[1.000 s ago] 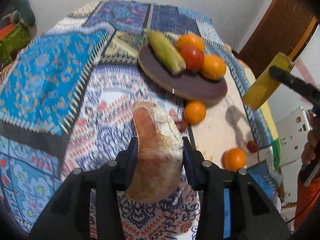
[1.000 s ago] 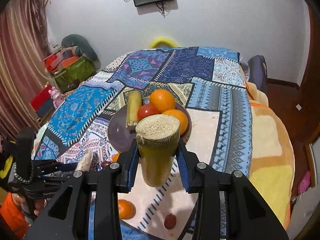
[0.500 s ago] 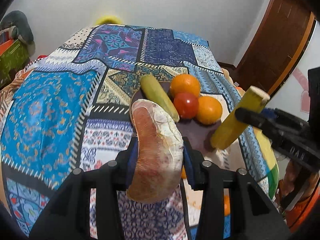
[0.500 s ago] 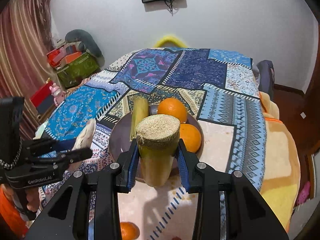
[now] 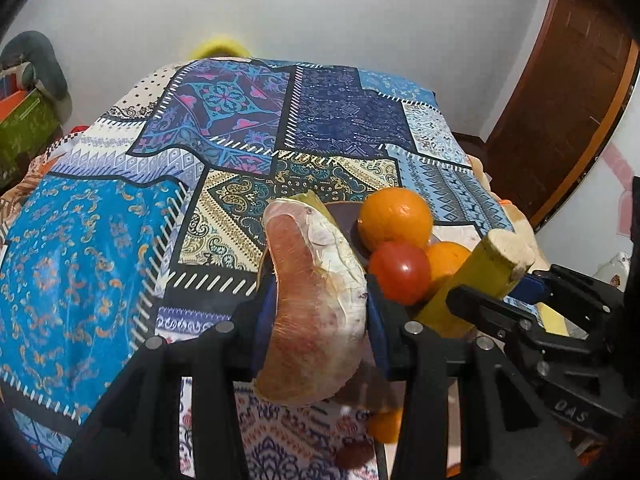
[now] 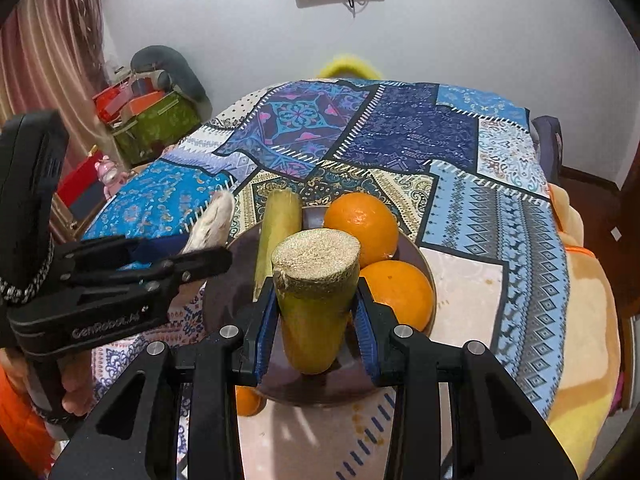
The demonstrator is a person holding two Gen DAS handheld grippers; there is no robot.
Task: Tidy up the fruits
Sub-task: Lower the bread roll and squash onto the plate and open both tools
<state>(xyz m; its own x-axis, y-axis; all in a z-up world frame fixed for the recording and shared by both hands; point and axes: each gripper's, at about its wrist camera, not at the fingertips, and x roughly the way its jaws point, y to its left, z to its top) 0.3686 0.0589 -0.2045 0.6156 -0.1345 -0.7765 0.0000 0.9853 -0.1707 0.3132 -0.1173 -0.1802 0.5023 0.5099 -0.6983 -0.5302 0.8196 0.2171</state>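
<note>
A curved pomelo segment (image 5: 316, 312), pinkish with white pith, is clamped between the fingers of the left gripper (image 5: 318, 320); the fingers are closed only as far as the segment's width, and the blue pads are pressed against its two sides. The segment's rounded tip rises well beyond the fingertips. Just past and to the right of those fingers, a dark plate (image 6: 420, 256) is seen on the patterned bedspread (image 5: 100, 248). On the plate, an upper orange (image 5: 394, 218), a red tomato (image 5: 400, 272) and a lower orange (image 5: 446, 258) are packed together, touching.

A short piece of sugarcane (image 6: 316, 296), yellow-green with a pale cut end turned toward the camera, is gripped between the fingers of the right gripper (image 6: 316, 320), which are narrowed onto its sides. It is held over the near half of the plate. Directly beyond the fingertips a second sugarcane stick (image 6: 278, 232) lies on the plate's left part, beside the oranges. Below and to the left of the right fingers, a loose orange (image 6: 248, 400) rests on the bedspread against the plate's near edge. The left gripper is seen just left of the plate in the right wrist view.
</note>
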